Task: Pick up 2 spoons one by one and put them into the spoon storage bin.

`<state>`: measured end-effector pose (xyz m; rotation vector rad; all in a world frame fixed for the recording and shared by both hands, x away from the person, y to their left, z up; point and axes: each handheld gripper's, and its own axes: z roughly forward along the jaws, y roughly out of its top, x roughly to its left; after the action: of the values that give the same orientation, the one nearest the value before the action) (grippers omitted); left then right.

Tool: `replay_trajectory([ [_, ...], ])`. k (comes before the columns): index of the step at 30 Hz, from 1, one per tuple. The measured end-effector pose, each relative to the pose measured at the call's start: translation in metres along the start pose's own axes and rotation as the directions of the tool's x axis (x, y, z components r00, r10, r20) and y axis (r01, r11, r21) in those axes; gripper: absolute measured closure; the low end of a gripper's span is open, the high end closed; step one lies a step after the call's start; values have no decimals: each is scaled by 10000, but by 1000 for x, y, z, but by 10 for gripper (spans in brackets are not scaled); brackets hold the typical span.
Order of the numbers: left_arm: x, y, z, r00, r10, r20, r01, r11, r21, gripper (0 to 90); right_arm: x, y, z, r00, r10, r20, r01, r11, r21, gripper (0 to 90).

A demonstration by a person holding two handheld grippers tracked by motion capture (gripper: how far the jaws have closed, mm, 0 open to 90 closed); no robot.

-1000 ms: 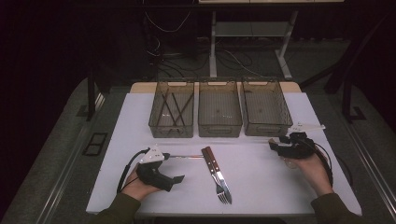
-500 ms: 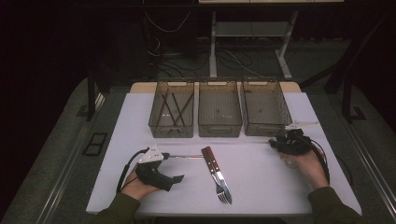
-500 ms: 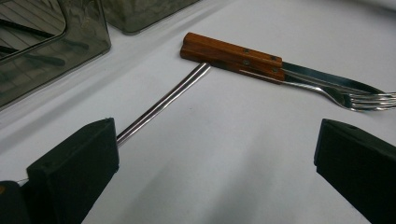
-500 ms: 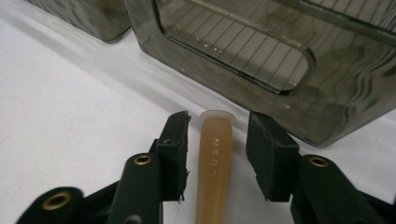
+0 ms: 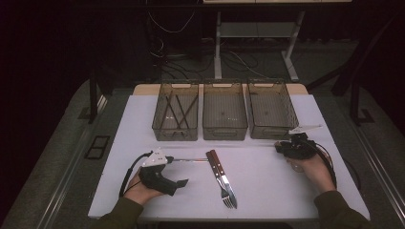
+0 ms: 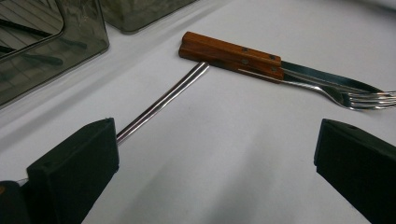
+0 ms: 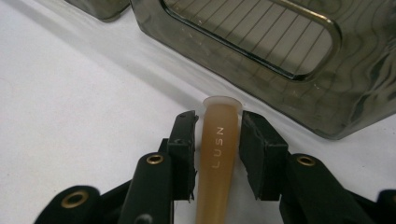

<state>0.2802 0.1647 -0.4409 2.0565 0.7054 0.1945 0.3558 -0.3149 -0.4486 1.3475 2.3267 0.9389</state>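
Note:
A knife (image 5: pixel 223 172) and a fork (image 5: pixel 218 176) with wooden handles (image 6: pixel 231 55) lie side by side at the table's centre. A thin metal rod (image 6: pixel 161 101) runs from those handles back past my left gripper's left jaw. My left gripper (image 5: pixel 177 170) (image 6: pixel 215 135) rests on the table, open wide, with bare table between its jaws. My right gripper (image 5: pixel 282 147) (image 7: pixel 217 119) sits at the right, in front of the right bin (image 5: pixel 272 110). Its jaws press both sides of an amber translucent tube (image 7: pixel 218 140) marked LUSN.
Three smoky plastic bins stand in a row at the back. The left bin (image 5: pixel 175 114) holds several dark sticks. The middle bin (image 5: pixel 225 112) and the right bin look empty. The right bin's front wall (image 7: pixel 299 79) stands just beyond the tube's tip.
My right gripper has shifted a little to the left, closer to the right bin's front. The left gripper, rod, knife and fork have stayed put.

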Motion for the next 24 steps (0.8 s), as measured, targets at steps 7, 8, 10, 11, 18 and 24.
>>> replay_trajectory([
  [7, 0, 0, 0, 10000, 5, 13, -5, 10000, 8, 0, 0, -1, 0, 9997, -189, 138, 189, 9998, 28, 712],
  [8, 0, 0, 0, 10000, 3, 14, -3, 10000, 9, 0, 1, -1, 0, 9997, -189, 151, 188, 9998, 43, 715],
  [10, 0, 0, 0, 10000, 9, 24, -9, 10000, 2, 0, 1, -1, 0, 9997, -207, 158, 207, 9998, 42, 723],
  [11, 0, 0, 0, 10000, 0, 22, 0, 10000, -9, 0, 1, -1, -1, 9996, -226, 161, 225, 9997, 49, 728],
  [18, 0, 0, 0, 10000, 12, 45, -12, 10000, -21, 0, 0, -1, -1, 9997, -171, 158, 171, 9999, 21, 738],
  [24, 0, 0, 0, 10000, -7, 59, 7, 10000, -41, 0, -2, -1, -2, 10000, -28, -10, 28, 10000, -17, 740],
])
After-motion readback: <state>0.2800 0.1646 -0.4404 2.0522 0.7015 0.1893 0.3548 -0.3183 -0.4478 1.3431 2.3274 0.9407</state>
